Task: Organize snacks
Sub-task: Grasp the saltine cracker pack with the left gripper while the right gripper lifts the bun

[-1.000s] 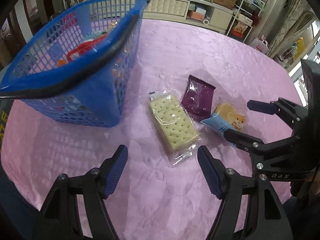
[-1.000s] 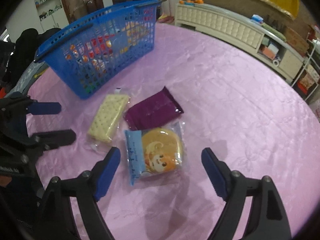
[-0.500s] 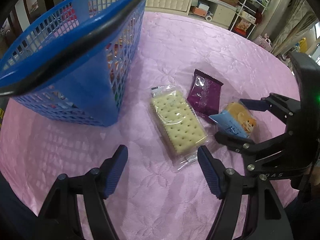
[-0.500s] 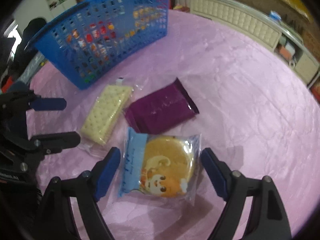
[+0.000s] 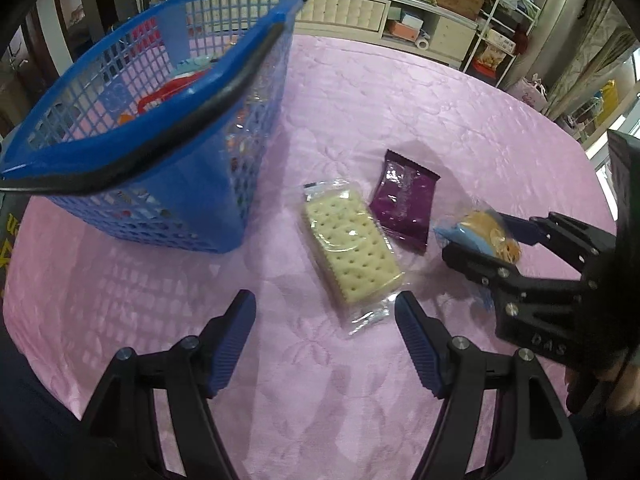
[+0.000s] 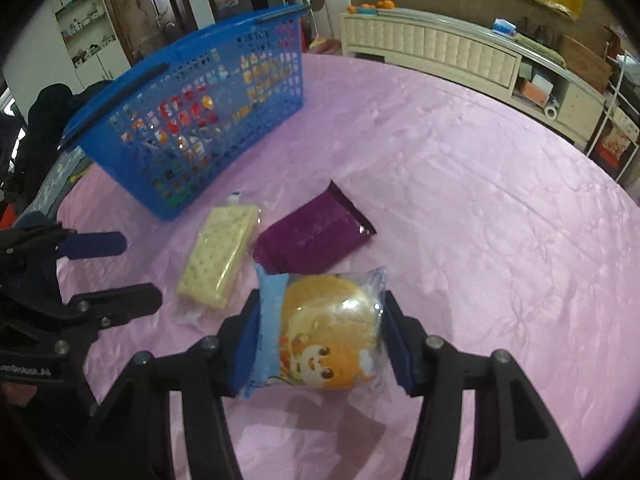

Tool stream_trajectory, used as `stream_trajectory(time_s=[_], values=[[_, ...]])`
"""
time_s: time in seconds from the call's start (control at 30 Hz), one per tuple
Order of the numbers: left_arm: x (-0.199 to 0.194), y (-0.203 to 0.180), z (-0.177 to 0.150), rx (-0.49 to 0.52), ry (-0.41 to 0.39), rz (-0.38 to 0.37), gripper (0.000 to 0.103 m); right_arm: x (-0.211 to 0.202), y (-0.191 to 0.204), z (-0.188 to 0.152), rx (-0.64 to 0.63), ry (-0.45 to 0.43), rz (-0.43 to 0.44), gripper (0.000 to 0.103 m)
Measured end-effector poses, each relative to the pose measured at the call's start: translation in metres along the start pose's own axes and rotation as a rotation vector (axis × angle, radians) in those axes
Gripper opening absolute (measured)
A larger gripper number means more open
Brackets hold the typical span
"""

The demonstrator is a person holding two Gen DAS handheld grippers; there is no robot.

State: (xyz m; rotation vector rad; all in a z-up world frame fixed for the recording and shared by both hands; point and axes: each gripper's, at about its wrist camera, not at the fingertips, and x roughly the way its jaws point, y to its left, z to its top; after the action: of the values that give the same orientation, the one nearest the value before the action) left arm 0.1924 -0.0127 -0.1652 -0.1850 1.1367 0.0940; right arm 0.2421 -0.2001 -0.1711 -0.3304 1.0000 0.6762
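Your right tongs [image 6: 320, 332] have just closed on the cake packet [image 6: 324, 332]; your left tongs [image 5: 324, 340] hang open above the worktop [image 5: 400, 100].

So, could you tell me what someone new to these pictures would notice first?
Probably the right hand-held gripper, whose jaws have just been closing and now press both sides of a cartoon-printed bun packet on the pink tablecloth. Next, the blue basket of snacks at the back left, with a cracker pack and a purple packet lying before it.
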Motion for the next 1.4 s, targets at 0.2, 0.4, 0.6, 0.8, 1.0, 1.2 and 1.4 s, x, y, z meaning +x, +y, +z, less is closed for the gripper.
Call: stream_trajectory(time_s=[0.2,0.4,0.6,0.8,1.0,1.2,1.4], values=[[0.01,-0.014,0.007,0.022,0.022,0.014,0.07,-0.012,-0.007,-0.011,0.04,-0.013,0.001,0.06],[0.023,-0.024,0.02,0.008,0.051,0.02,0.07,-0.011,-0.019,-0.002,0.083,-0.029,-0.002,0.06],[0.04,-0.026,0.031,-0.053,0.072,0.043,0.07,-0.003,-0.022,0.003,0.113,-0.026,0.021,0.06],[0.054,-0.028,0.032,-0.062,0.088,0.061,0.07,0.001,-0.024,0.004,0.112,-0.015,0.016,0.061],[0.057,-0.037,0.036,-0.03,0.082,0.088,0.059,0.01,-0.03,0.002,0.128,0.018,0.004,0.061],[0.052,-0.035,0.032,-0.016,0.079,0.066,0.047,0.016,-0.026,0.003,0.13,0.049,0.006,0.061],[0.041,-0.023,0.015,0.007,0.07,0.012,0.046,0.007,-0.012,0.006,0.115,0.033,-0.002,0.061]])
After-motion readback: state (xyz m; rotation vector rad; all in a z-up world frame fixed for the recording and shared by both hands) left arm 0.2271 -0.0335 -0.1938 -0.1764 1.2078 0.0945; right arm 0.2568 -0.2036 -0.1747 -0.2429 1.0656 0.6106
